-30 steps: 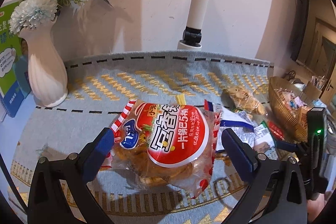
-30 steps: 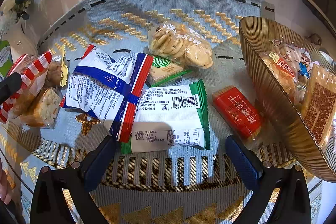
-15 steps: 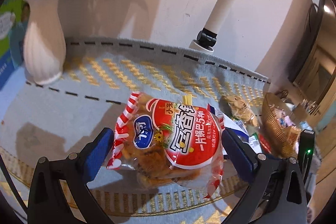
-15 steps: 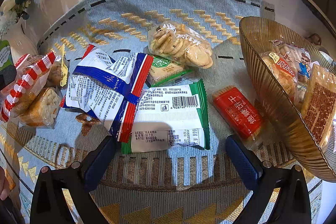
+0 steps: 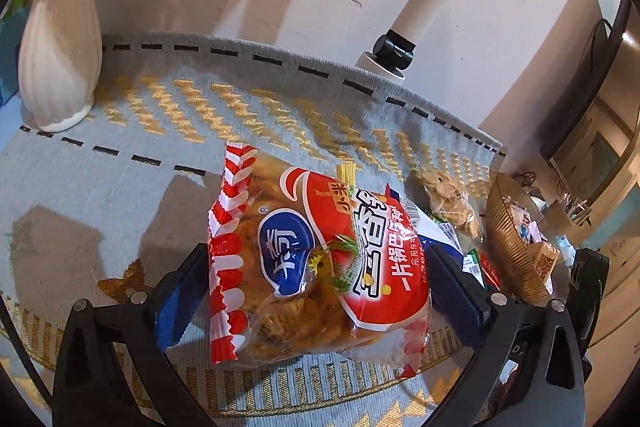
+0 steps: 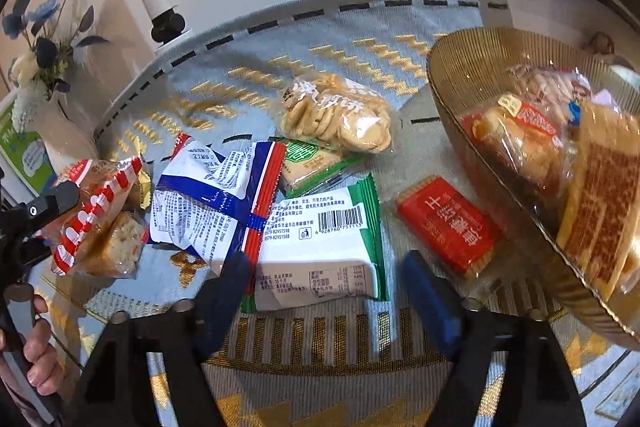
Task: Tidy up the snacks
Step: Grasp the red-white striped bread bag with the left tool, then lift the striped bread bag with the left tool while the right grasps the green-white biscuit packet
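Observation:
My left gripper (image 5: 316, 275) is shut on a red and white bag of rice crackers (image 5: 320, 263) and holds it lifted and tilted above the grey cloth. The same bag shows at the left of the right wrist view (image 6: 96, 215). My right gripper (image 6: 324, 287) is open, its fingers either side of the near end of a green and white packet (image 6: 320, 247). A blue and white packet (image 6: 216, 203), a clear bag of round biscuits (image 6: 336, 119) and a red biscuit pack (image 6: 448, 227) lie beyond. A gold bowl (image 6: 472, 99) on the right holds several snacks.
A white vase (image 5: 56, 47) with flowers stands at the back left. A white pole with a black clamp (image 5: 394, 51) rises at the table's far edge. A small green cracker pack (image 6: 312, 163) lies under the biscuit bag.
My left gripper has closed on the red bag and lifted it, tilting right. My right gripper has moved forward over the green and white packet and narrowed somewhat.

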A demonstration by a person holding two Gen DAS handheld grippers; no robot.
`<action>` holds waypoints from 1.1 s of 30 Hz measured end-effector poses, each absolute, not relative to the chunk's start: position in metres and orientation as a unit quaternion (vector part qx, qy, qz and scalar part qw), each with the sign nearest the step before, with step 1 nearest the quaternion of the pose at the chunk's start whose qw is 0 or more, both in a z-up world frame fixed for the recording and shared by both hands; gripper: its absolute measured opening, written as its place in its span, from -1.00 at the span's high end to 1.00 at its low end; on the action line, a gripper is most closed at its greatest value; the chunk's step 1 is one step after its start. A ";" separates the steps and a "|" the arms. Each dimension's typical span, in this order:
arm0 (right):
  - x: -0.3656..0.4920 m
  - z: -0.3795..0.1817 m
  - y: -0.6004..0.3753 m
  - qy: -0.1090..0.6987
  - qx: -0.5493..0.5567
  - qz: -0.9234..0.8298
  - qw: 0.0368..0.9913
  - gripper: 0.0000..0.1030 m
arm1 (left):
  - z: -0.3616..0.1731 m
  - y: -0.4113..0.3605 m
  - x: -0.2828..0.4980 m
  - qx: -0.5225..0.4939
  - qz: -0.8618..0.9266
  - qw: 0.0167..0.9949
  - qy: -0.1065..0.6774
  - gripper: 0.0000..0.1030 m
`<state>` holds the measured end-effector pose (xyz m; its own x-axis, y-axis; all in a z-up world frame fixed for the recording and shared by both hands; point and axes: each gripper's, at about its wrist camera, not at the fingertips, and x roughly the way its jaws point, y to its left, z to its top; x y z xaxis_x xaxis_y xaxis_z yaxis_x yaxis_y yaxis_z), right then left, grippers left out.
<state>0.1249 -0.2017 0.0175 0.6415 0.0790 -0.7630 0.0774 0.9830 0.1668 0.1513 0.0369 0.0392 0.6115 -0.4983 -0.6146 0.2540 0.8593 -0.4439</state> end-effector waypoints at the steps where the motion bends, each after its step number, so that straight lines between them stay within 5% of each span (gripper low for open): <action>1: 0.125 0.018 -0.200 0.422 0.089 0.006 0.902 -0.16 | 0.041 0.037 0.149 -0.155 -0.212 0.888 0.378 -0.86; 2: 0.125 0.018 -0.198 0.421 0.090 0.014 0.902 0.03 | 0.044 0.036 0.146 -0.147 -0.211 0.896 0.362 -0.65; 4: 0.125 0.016 -0.198 0.419 0.097 0.027 0.902 0.07 | 0.049 0.031 0.140 -0.115 -0.205 0.909 0.344 -0.47; 21: 0.069 0.044 -0.215 0.292 0.169 0.070 0.939 0.13 | 0.058 0.064 0.122 -0.168 -0.156 0.928 0.293 -0.45; 33: 0.068 0.045 -0.216 0.289 0.171 0.082 0.938 0.13 | 0.056 0.065 0.122 -0.164 -0.142 0.931 0.294 -0.46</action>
